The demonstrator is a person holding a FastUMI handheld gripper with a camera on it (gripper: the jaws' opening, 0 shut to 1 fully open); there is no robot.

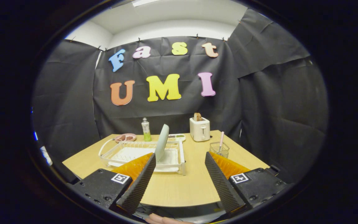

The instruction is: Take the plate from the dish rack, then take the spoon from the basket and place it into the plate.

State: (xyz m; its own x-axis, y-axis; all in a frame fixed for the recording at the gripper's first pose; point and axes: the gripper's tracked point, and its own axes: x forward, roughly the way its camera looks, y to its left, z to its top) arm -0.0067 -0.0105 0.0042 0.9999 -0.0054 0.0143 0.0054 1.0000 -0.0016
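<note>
- Black cloth walls close in a booth around a pale wooden desk (194, 183), with a white ceiling above.
- Gripper (180, 158): its jaws stand wide apart over the near part of the desk, holding nothing; bare wood shows between them.
- Plate (162, 142): pale grey-green, round, standing on edge and leaning a little, in the dish rack (126, 154) at about 11 o'clock from the jaws. Its lower rim sits just beyond the tip of the left finger (141, 180).
- The dish rack is white, low and rectangular, with a wire loop at its far left end.
- Basket (219, 150): a small clear wire cup at about 1 o'clock, just beyond the right finger (221, 183), near the desk's right edge.
- Spoon (221, 138): a pink handle stands up out of the basket, tilted slightly; its bowl cannot be made out.
- Farther back: a green-and-clear bottle (145, 129) at 11 o'clock, a pink dish (125, 137) left of it, a small tray (176, 137) behind the plate, and a white toaster (199, 129) with a slice in it at 12 o'clock.
- Open room: a wide clear strip of wood runs from between the jaws toward the toaster, between rack and basket. The desk's near edge lies just below the fingers.
</note>
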